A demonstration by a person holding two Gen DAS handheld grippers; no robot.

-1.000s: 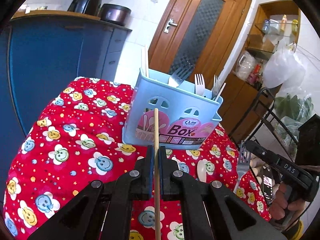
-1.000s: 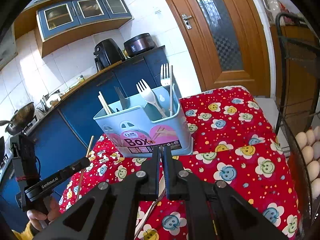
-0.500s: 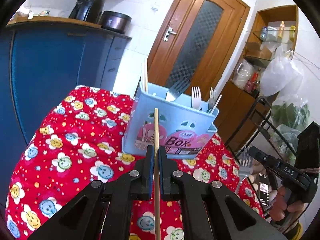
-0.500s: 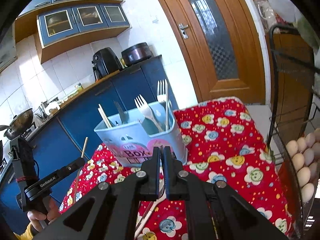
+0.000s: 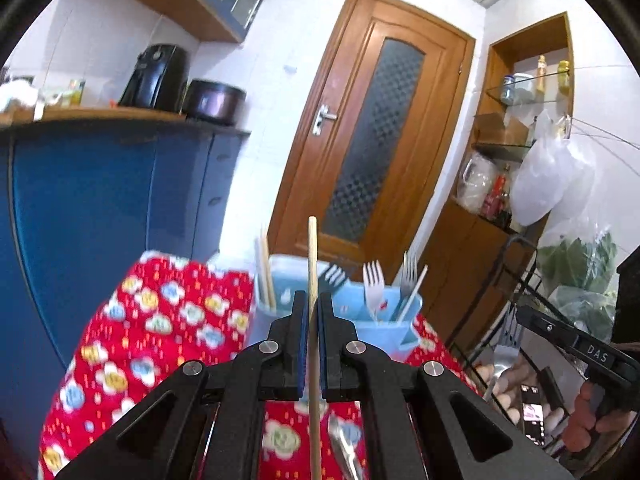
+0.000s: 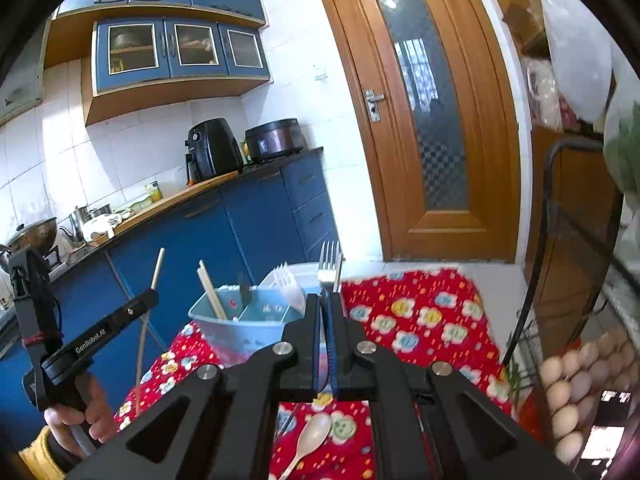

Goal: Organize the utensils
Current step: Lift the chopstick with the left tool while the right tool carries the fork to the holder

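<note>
1. Left wrist view: the left hand-held gripper (image 5: 313,312) is clenched on a wooden chopstick (image 5: 312,264), held upright so its tip can drop into the blue utensil box (image 5: 384,332).
2. That box stands toward the far edge of the red flowered worktop (image 5: 160,320), already carrying chopsticks and forks (image 5: 373,280).
3. Right wrist view: the right hand-held gripper (image 6: 327,312) grasps a metal fork (image 6: 329,266), tines up, likely bound for the fork compartment.
4. A wooden spoon (image 6: 310,442) lies at the worktop's near edge, not yet sorted.
</note>
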